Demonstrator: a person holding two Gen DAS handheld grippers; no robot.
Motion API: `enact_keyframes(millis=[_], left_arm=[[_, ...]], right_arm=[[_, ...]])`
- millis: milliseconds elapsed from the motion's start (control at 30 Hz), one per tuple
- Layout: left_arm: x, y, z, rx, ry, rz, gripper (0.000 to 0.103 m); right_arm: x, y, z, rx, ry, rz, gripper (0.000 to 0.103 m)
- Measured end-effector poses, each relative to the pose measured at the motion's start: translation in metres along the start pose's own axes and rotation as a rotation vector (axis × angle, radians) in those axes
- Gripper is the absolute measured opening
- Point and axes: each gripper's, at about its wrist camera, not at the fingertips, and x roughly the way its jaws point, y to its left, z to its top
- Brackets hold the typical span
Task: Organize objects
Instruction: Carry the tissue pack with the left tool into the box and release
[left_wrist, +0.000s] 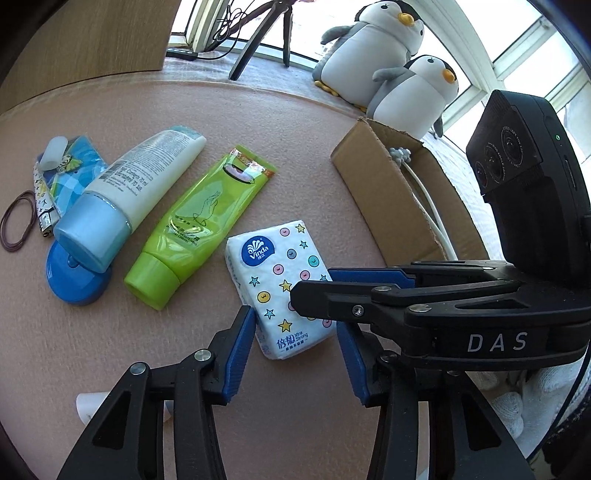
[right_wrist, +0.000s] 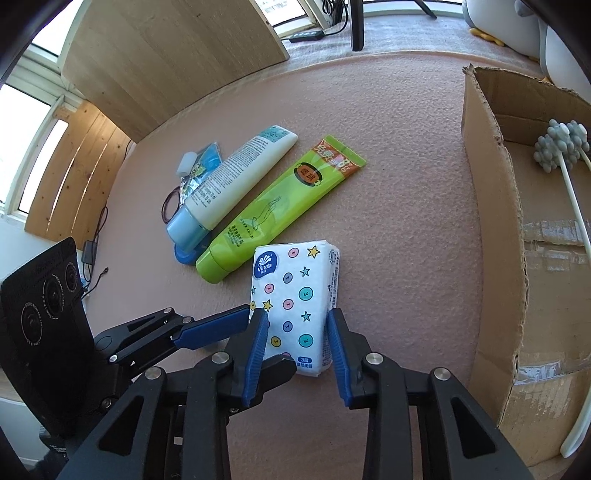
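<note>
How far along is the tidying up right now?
Early. Done: only a white-stemmed brush lies in the cardboard box. In hand: the right tool straddles the tissue pack, open. Left: green tube, white tube and small items beyond.

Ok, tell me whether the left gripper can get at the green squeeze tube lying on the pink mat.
Probably yes. The left gripper stands open at the white star-printed tissue pack, and the green squeeze tube lies just beyond it with its cap end uncovered. The right gripper flanks that same pack, not the tube.
</note>
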Motion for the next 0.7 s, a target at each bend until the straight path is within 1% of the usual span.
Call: enact_keyframes(millis=[200,333,500,700], left_arm=[[-0.009,-0.011,0.000,0.002,-0.022,-0.003,0.049],[-0.019,-0.024,0.001,0.015,-0.044,-0.010,0.049],[-0.031,-0.048,0.003,0.059,-0.072,-0.016,0.049],[-0.040,-0.085,0.003,0.128,-0.099,-0.037,0.049]], right_arm=[[-0.016,0.004,-0.006,-0.023,-0.034,0.000,0.030],[-0.033,0.005,-0.011,-0.025,-0.072,0.004,0.030],[-0.058,0.005,-0.021,-0.028,-0.131,-0.006,0.030],[-0.096,-0.008,-0.040,0.004,-0.220,-0.018,0.030]])
